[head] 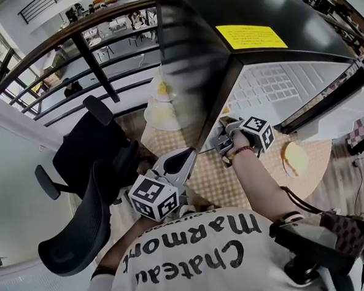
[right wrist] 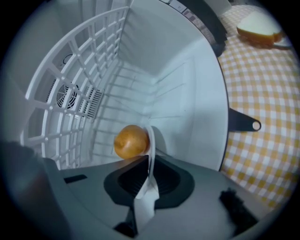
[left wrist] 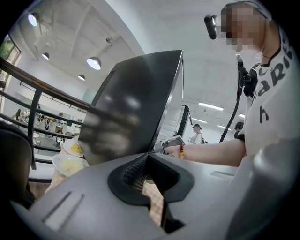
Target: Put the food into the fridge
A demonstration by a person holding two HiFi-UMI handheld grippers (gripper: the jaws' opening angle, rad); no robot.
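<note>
Golden food [right wrist: 130, 142] on white plate [right wrist: 151, 151] inside fridge [right wrist: 183, 89], rim clamped in right gripper [right wrist: 149, 163]; left gripper [left wrist: 149, 157] closed beside fridge door [left wrist: 136, 103].

one fridge [head: 253, 8], two black chairs [head: 93, 150] [head: 77, 240], two tools [head: 189, 157] [right wrist: 149, 159], two plates yellow food [head: 163, 90] [head: 162, 116], one bread [head: 295, 158], one bun plate [right wrist: 151, 140].

Door [head: 186, 61]: dark, glossy, blurred reflections.
Fridge [right wrist: 187, 84] inside: smooth white plastic, soft sheen. Grid [right wrist: 79, 70] looks the same plastic.
Label [head: 250, 37]: yellow, paper-like, matt.
Tablecloth [right wrist: 258, 140]: cloth, yellow-and-white check, matt.
Plate [right wrist: 151, 138]: white, smooth, glossy; ceramic or plastic, cannot tell.
Bun [right wrist: 130, 141]: golden, smooth, slight shine.
Right gripper [right wrist: 148, 161]: matt grey plastic, ribbed dark pads.
Chair [head: 85, 178]: black, matt.
</note>
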